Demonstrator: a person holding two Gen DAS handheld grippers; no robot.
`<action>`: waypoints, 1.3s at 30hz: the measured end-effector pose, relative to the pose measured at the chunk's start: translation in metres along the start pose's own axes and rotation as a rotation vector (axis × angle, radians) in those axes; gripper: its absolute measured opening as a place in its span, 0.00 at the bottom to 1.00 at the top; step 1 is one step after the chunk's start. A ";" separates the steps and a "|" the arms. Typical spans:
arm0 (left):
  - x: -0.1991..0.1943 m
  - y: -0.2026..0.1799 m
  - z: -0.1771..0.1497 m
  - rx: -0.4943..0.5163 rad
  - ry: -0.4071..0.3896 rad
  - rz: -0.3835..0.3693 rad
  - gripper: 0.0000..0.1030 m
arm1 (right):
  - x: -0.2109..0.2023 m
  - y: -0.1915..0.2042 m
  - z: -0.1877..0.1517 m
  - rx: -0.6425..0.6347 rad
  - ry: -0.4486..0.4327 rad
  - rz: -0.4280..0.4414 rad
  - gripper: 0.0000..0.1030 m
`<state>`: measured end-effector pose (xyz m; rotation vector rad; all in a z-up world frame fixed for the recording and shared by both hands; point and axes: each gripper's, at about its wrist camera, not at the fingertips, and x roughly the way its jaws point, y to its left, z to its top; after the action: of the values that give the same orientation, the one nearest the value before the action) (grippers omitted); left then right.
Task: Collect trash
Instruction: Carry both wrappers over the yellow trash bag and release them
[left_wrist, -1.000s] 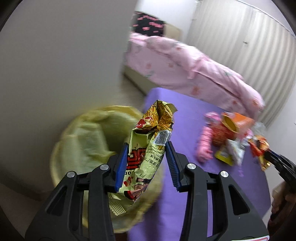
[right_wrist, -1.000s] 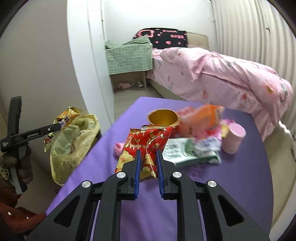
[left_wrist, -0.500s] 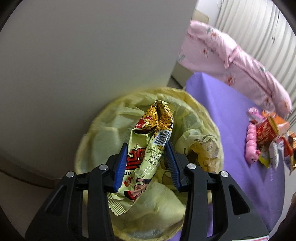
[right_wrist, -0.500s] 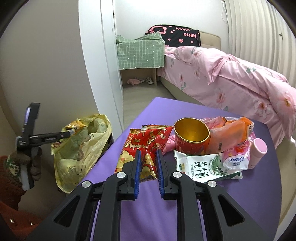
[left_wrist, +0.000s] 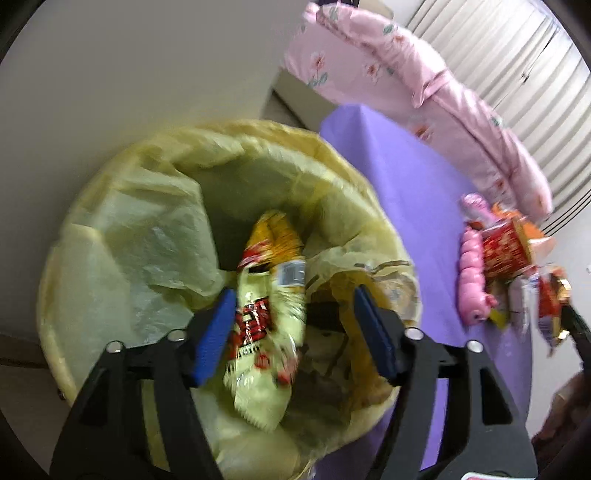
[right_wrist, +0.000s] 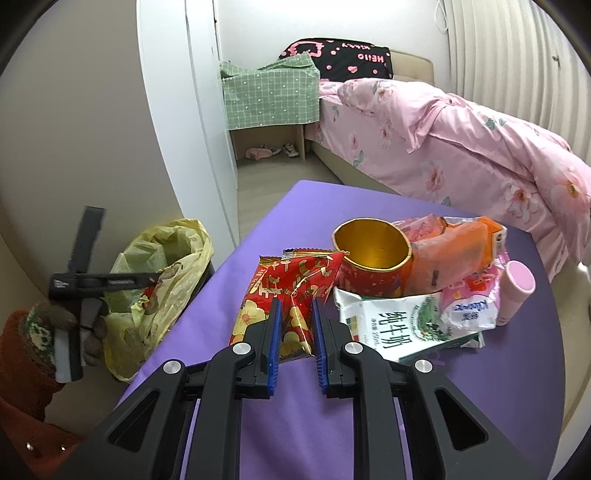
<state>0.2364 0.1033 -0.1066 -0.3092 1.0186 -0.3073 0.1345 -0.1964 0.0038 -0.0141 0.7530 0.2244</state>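
In the left wrist view, the left tongs (left_wrist: 291, 325) have just been opening and stand wide over the yellow-lined bin (left_wrist: 155, 206). The yellow snack wrapper (left_wrist: 266, 332) is blurred between them, at the left pad and clear of the right one. The bin stands beside the purple counter (left_wrist: 406, 177) edge.

In the right wrist view, the right tongs (right_wrist: 295, 343) pinch a red snack packet (right_wrist: 291, 291) on the counter, with bare counter on its left side up to the edge.

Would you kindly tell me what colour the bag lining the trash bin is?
The thin plastic liner bag is pale yellow, clearest in the left wrist view.
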 end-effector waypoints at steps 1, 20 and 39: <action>-0.010 0.004 0.000 0.000 -0.021 0.002 0.64 | 0.002 0.003 0.001 -0.003 0.000 0.009 0.16; -0.177 0.062 -0.043 -0.103 -0.508 0.284 0.67 | 0.108 0.161 0.055 -0.218 0.060 0.310 0.16; -0.137 0.023 -0.045 -0.027 -0.394 0.147 0.67 | 0.069 0.097 0.036 -0.171 -0.003 0.190 0.57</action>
<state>0.1328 0.1731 -0.0312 -0.3032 0.6534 -0.0928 0.1874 -0.0847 -0.0100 -0.1049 0.7303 0.4693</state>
